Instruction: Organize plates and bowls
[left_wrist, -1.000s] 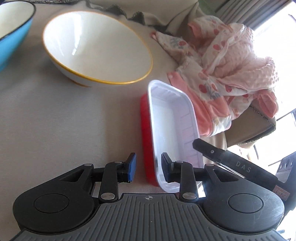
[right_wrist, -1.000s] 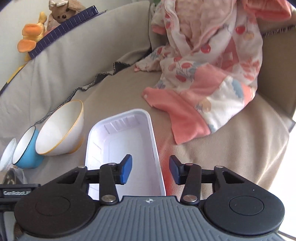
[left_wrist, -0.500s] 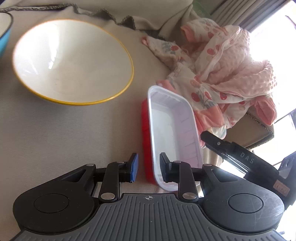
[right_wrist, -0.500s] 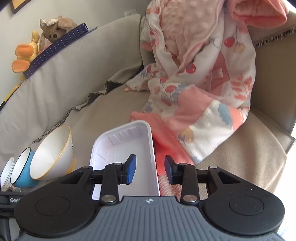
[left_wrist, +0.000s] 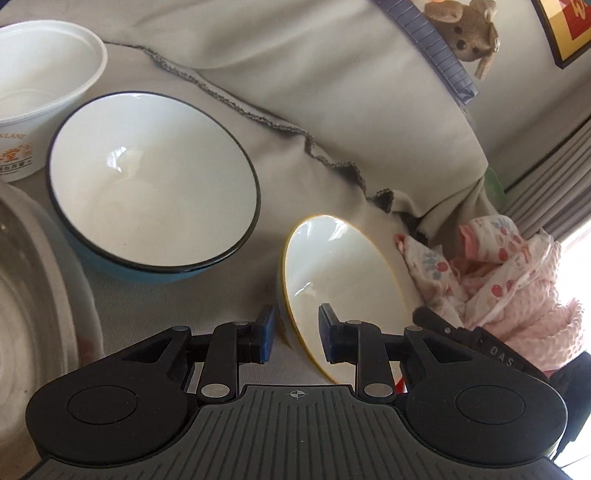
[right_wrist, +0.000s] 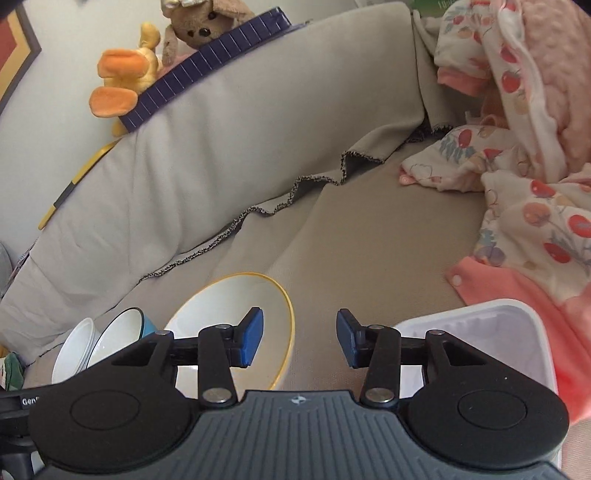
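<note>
This is a home living room, with crockery set out on a sofa. A loose beige fabric sofa cover (right_wrist: 229, 173) with a frayed dark hem drapes the backrest and seat. Along the backrest's top edge sit a brown plush animal (right_wrist: 195, 26) and a yellow plush duck with orange feet (right_wrist: 123, 83). A heap of pink fruit-print baby clothes (right_wrist: 524, 155) fills the seat's right corner. A framed picture (left_wrist: 565, 29) hangs on the wall, beside grey curtains (left_wrist: 546, 184).

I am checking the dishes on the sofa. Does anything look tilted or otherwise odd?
Yes. The yellow-rimmed bowl stands tipped on its side, its rim between the left gripper's fingers, while the blue bowl sits upright.
</note>
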